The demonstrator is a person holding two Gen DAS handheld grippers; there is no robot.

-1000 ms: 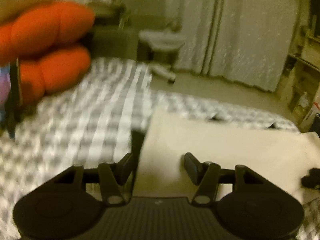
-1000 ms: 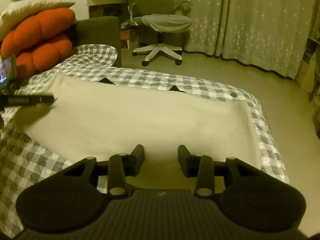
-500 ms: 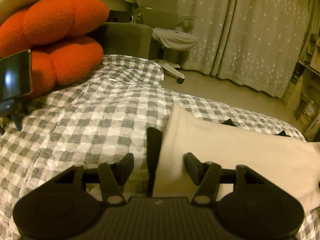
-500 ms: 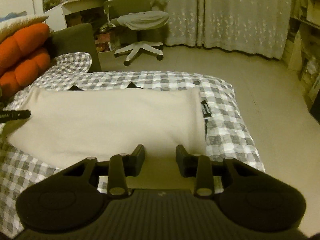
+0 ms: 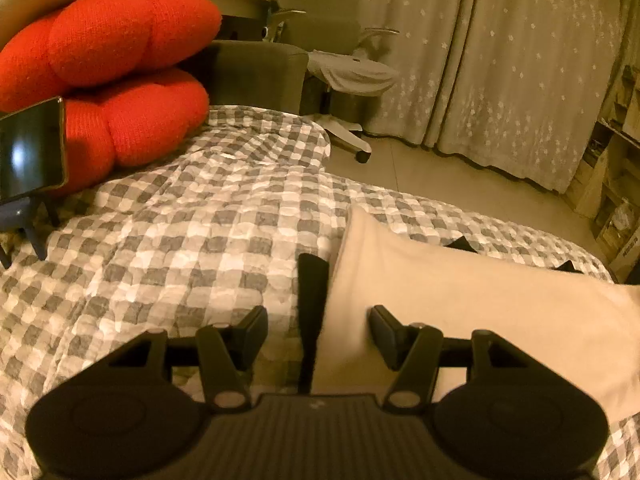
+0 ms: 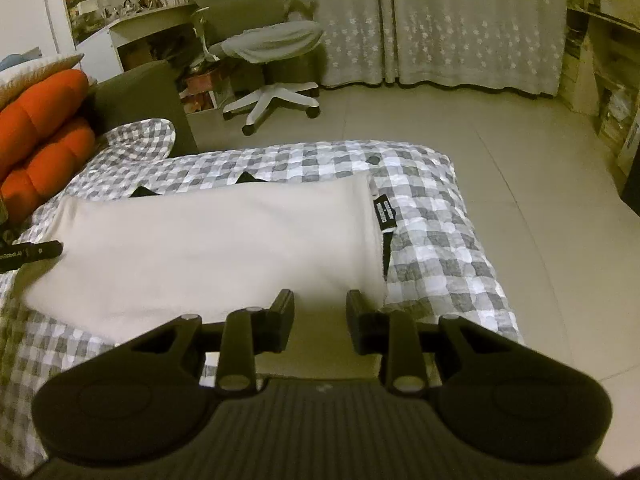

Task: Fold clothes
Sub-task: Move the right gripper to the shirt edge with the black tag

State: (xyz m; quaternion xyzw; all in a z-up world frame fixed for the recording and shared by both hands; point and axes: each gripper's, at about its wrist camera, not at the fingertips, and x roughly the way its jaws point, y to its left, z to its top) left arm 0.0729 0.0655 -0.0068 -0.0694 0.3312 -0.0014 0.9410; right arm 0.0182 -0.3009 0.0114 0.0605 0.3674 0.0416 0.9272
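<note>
A cream garment [image 5: 460,300] lies folded in a long band across the checked bedspread [image 5: 180,260]. A black strip [image 5: 312,300] runs along its left end. My left gripper [image 5: 318,330] stands open over that end, with the strip and the cloth's edge between its fingers, unpinched. In the right wrist view the same garment [image 6: 216,240] ends at a black label [image 6: 385,213]. My right gripper [image 6: 320,312] hovers at the near right corner, its jaws closing with a gap still showing and cloth just past the tips. A finger [image 6: 30,254] of the left gripper shows at the far left.
Orange cushions [image 5: 120,68] and a dark phone on a stand [image 5: 30,148] sit at the head of the bed. An office chair [image 6: 272,64] and star-patterned curtains [image 6: 460,20] stand beyond on the tiled floor [image 6: 520,160]. Shelves [image 6: 608,60] line the right wall.
The right gripper has travelled along the garment to its right end, and its jaws have narrowed. The left view has steadied from a blur onto the garment's left end.
</note>
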